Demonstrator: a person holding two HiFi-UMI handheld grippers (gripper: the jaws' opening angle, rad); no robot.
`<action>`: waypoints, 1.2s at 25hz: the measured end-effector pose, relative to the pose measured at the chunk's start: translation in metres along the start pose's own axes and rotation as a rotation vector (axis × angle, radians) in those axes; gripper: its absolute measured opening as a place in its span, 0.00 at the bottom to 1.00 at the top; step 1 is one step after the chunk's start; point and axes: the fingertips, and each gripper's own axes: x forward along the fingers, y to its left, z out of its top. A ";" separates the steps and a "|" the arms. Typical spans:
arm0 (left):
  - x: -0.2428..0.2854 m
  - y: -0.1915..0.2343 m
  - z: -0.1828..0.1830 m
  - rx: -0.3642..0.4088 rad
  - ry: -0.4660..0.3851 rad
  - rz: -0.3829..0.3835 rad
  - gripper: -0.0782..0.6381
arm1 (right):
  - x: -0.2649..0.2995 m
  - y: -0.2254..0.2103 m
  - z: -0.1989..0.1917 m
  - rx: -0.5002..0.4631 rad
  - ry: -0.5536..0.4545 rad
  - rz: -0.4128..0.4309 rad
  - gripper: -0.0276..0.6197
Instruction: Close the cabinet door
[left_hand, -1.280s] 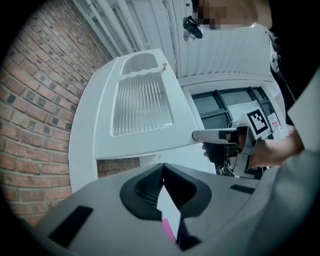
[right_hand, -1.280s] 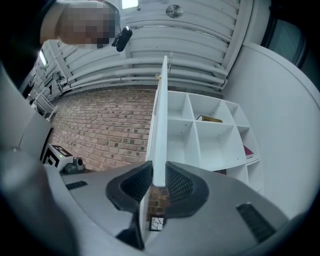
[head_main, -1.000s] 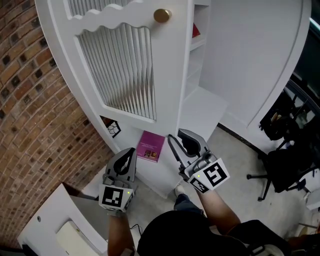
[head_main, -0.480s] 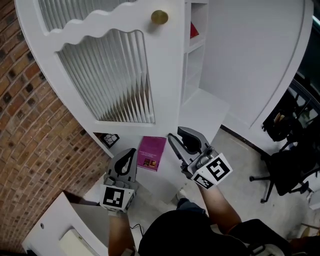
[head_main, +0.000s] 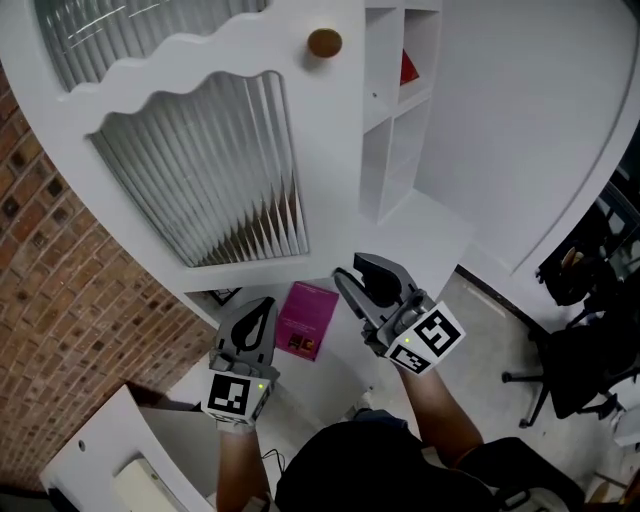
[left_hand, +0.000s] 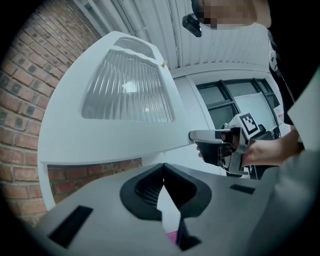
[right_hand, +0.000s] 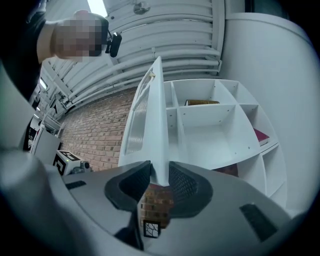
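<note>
Cabinet door (right_hand: 154, 125) corner pinched in right gripper (right_hand: 159, 181).

Magenta box (head_main: 306, 318) near brick wall (head_main: 90, 300); black chair (head_main: 585, 365) at right

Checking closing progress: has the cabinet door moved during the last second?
Yes. Against the shelves, the cabinet door has drawn leftward, baring more compartments.
</note>
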 end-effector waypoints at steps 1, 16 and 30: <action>0.004 0.004 -0.002 0.004 0.007 0.014 0.12 | 0.004 -0.005 -0.001 0.005 0.000 0.008 0.21; 0.048 0.047 -0.011 0.028 0.053 0.173 0.12 | 0.068 -0.062 -0.018 0.089 0.009 0.163 0.23; 0.071 0.065 -0.021 0.022 0.095 0.277 0.12 | 0.108 -0.084 -0.029 0.114 0.020 0.247 0.23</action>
